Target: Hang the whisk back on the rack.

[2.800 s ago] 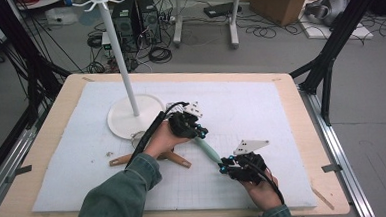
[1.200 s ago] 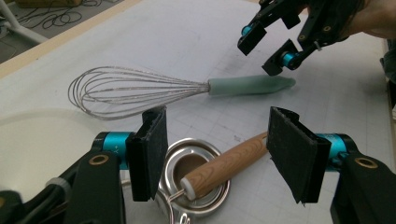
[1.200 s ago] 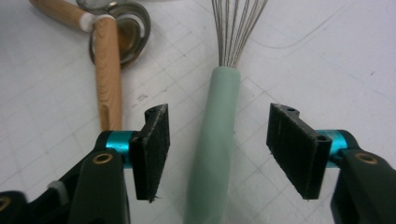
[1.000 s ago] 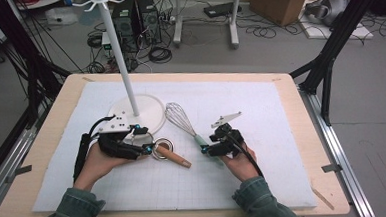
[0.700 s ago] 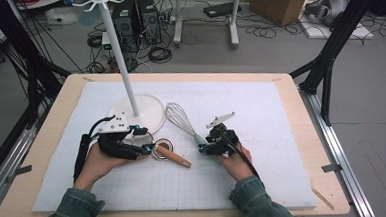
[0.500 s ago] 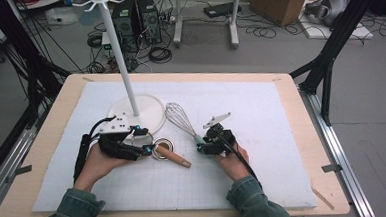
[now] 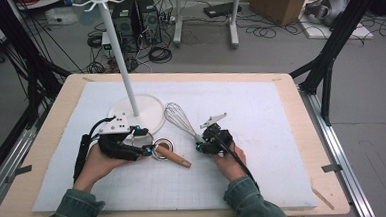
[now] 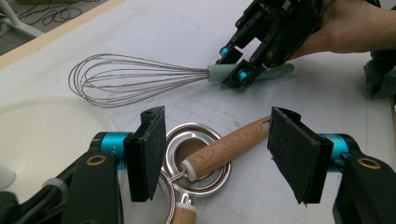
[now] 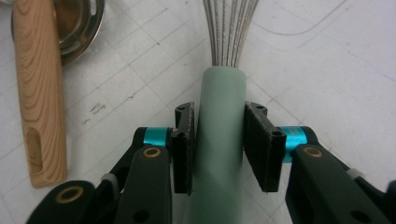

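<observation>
Whisk (image 7: pixel 181 121) lies flat on the white mat (image 7: pixel 281 114), wires toward the stand base (image 7: pixel 149 116), green handle (image 9: pixel 219 140) toward the person. Right gripper (image 7: pixel 205 144) is clamped on that handle, both pads (image 9: pixel 184 144) touching it. Left gripper (image 8: pixel 215 158) is spread wide, gripping nothing, its 2 jaws straddling a wooden-handled strainer (image 8: pixel 224 149) just beside the whisk. Left hand (image 7: pixel 96 163) rests on the mat.

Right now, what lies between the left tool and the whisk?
In the left gripper view, the wood-handled strainer lies between the left tool and the whisk.
</observation>
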Available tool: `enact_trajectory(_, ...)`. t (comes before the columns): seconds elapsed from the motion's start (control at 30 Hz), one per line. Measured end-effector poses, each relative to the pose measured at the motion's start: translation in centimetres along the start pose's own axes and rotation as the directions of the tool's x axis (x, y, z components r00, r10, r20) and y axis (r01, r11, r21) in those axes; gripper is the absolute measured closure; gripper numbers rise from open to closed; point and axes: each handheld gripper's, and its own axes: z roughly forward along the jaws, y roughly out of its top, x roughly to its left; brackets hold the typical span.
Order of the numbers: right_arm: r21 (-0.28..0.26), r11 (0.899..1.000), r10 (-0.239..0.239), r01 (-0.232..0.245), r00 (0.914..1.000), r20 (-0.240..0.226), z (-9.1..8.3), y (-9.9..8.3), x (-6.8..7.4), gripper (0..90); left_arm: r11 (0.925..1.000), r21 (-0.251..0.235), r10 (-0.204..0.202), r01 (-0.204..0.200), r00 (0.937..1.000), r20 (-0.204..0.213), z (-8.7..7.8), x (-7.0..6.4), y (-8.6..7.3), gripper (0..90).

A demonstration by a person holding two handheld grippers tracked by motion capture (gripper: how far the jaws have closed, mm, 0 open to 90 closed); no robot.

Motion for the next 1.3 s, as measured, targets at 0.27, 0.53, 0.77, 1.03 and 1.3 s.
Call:
enact_trajectory(0.27, 0.013, 1.0, 0.005, -0.005, 0.9988, 0.048, -0.3, -0.1, -0.2, 69.1, 1.0, -0.006, 0.001, -0.001, 1.0, -0.008, -0.5, 0.1, 0.0, 38.0)
enact_trajectory(0.53, 0.004, 1.0, -0.002, 0.002, 0.9992, 0.041, -1.0, -0.4, -0.7, 69.3, 0.9999, -0.01, 0.005, -0.006, 0.9999, -0.014, -0.9, 0.3, 0.1, 38.2)
enact_trajectory(0.77, -0.036, 0.999, -0.003, 0.003, 1.0, 0.008, -2.5, -0.7, -1.0, 69.3, 0.9997, -0.023, 0.009, -0.009, 0.9999, -0.011, -1.1, 0.2, 0.4, 38.2)
enact_trajectory(1.03, -0.089, 0.993, -0.078, 0.072, 0.9948, -0.065, -4.3, -0.6, -0.1, 69.3, 0.9991, -0.036, 0.024, -0.024, 0.9997, 0.002, -1.8, -0.2, 0.9, 37.9)
enact_trajectory(1.3, -0.131, 0.975, -0.202, 0.182, 0.9652, -0.166, -5.7, 0.2, 2.1, 69.3, 0.9981, -0.053, 0.032, -0.031, 0.9994, 0.012, -2.7, -0.5, 1.4, 36.5)
